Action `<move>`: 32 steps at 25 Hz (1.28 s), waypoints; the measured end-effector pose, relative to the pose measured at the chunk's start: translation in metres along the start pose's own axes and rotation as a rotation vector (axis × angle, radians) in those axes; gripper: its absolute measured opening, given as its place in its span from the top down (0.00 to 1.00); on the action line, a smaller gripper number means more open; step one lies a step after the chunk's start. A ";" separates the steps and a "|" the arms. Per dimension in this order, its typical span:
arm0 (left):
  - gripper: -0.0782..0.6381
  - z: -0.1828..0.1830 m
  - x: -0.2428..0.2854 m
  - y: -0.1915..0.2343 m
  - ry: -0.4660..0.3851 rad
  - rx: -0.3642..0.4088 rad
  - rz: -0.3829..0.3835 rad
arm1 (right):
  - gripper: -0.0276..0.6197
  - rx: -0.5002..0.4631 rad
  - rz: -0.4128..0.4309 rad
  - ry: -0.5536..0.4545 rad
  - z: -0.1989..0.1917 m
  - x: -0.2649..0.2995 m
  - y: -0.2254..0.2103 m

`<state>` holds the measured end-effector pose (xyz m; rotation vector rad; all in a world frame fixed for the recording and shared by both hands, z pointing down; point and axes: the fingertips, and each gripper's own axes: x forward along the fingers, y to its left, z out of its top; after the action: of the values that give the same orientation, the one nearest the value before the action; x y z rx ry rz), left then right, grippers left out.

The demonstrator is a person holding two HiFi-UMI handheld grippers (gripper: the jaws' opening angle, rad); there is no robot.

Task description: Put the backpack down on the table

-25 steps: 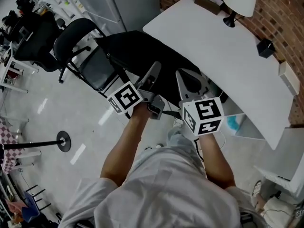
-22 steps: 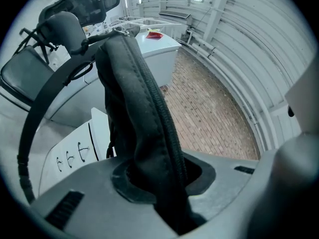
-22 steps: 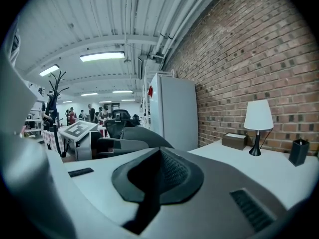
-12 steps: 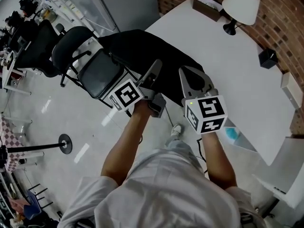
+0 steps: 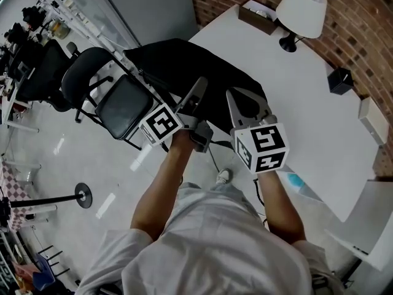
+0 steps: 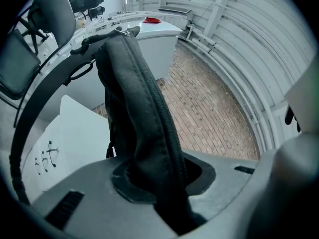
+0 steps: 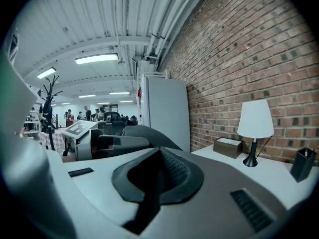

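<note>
One backpack (image 5: pixel 184 63) carried further toward one table (image 5: pixel 307 103), left gripper (image 5: pixel 199 90) and right gripper (image 5: pixel 244 103), fingers (image 6: pixel 84 198) pinching its fabric

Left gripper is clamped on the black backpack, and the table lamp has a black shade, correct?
One thing is off: the lamp has a white shade, not black, as the head view shows. The left gripper is indeed clamped on the black backpack.

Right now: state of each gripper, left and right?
Left gripper: closed on the black backpack.
Right gripper: closed, pinching what looks like a thin dark fold of the same backpack.
</note>
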<state>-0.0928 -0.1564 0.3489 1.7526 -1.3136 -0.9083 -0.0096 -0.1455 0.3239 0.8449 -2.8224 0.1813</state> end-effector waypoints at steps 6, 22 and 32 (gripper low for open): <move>0.75 0.002 0.021 0.006 0.019 -0.011 -0.021 | 0.95 -0.002 -0.028 0.002 0.001 0.011 -0.016; 0.75 0.022 0.112 0.048 0.150 -0.094 -0.093 | 0.95 0.025 -0.203 0.044 0.005 0.077 -0.075; 0.75 0.032 0.167 0.078 0.259 -0.147 -0.134 | 0.95 0.083 -0.354 0.052 0.010 0.119 -0.113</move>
<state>-0.1181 -0.3384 0.3855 1.7905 -0.9500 -0.7981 -0.0456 -0.3044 0.3468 1.3179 -2.5779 0.2644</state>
